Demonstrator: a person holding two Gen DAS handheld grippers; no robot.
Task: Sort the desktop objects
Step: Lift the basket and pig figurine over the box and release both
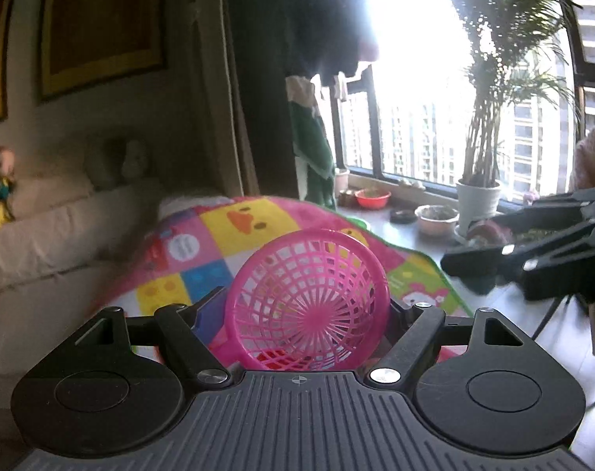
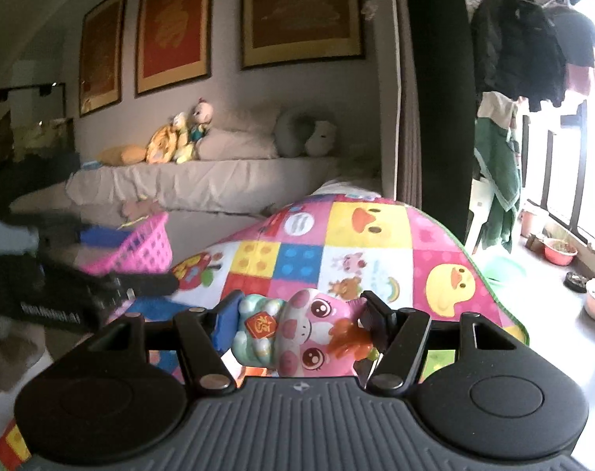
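My left gripper (image 1: 303, 306) is shut on a pink plastic mesh basket (image 1: 309, 298) and holds it tilted, its open side toward the camera, above the colourful cartoon mat (image 1: 219, 235). Something red lies in the basket's bottom. My right gripper (image 2: 297, 314) is shut on a pink-and-teal pig toy (image 2: 293, 333) lying sideways between the fingers. In the right wrist view the pink basket (image 2: 136, 247) and the left gripper (image 2: 101, 286) show at the left. In the left wrist view the right gripper (image 1: 532, 259) shows at the right edge.
The patchwork mat (image 2: 356, 243) covers a raised surface. A beige sofa (image 2: 203, 184) with plush toys (image 2: 179, 133) stands behind it. At the window, a potted palm (image 1: 481, 180), bowls (image 1: 372, 198) and hanging clothes (image 2: 497, 172) line the sill and floor.
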